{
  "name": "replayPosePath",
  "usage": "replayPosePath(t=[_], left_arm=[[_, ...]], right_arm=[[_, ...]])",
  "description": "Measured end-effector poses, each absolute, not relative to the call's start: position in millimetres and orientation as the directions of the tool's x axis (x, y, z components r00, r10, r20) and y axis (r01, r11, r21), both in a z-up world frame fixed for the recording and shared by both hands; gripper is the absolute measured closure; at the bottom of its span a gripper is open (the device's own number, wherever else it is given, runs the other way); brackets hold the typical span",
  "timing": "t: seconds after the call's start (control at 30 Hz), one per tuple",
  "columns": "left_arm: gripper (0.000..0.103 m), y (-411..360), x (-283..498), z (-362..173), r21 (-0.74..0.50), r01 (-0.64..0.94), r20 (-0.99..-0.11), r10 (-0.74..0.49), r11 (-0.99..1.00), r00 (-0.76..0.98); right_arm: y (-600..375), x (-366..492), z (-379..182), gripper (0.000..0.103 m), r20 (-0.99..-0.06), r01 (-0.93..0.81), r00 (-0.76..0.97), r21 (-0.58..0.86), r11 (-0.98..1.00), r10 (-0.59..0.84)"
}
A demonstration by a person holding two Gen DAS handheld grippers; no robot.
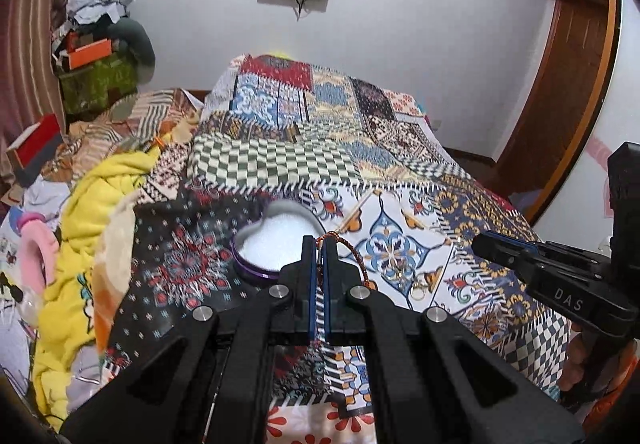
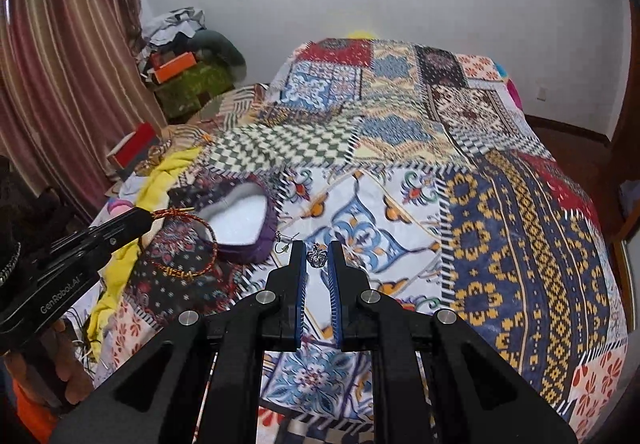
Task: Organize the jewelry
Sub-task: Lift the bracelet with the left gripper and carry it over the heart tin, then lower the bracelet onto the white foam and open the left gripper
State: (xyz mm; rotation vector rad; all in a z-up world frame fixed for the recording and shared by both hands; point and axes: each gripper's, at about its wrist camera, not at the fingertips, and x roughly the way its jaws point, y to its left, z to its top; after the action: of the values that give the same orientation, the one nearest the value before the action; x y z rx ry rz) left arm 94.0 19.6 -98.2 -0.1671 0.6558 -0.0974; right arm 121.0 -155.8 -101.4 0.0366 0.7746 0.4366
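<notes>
The left hand-held gripper [image 1: 319, 244], pinching the red-and-gold bracelet [image 2: 188, 244] just beside the heart-shaped box [image 2: 240, 219] on the bed [image 2: 520, 203], seems mid-delivery; next, lower and release, while the spread right hand-held gripper [image 2: 317, 250] frames a silver earring [image 2: 317, 258].

A red-and-gold braided bracelet [image 2: 188, 240] dangles above the bedspread, beside an open purple heart-shaped box [image 2: 244, 222] lined white; a small silver piece [image 2: 317, 258], possibly an earring, lies nearby.
</notes>
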Motion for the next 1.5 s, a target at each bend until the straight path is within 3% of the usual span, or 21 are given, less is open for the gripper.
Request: replayPosePath(t=[0.6,1.5], left_arm=[[0.102,38,122,-89,-0.159,-0.005,-0.561,-0.087,0.987,0.824],[0.102,58,185,-159,-0.178,-0.019,-0.689,-0.111,0.984,0.716]], right_arm=[[-110,146,-93,0.093,-0.637,-0.458,0.615,0.189,0.868,0.464],[-59,189,-154,0.093,-0.755,-0.548,0.436,0.209,0.810,0.490]])
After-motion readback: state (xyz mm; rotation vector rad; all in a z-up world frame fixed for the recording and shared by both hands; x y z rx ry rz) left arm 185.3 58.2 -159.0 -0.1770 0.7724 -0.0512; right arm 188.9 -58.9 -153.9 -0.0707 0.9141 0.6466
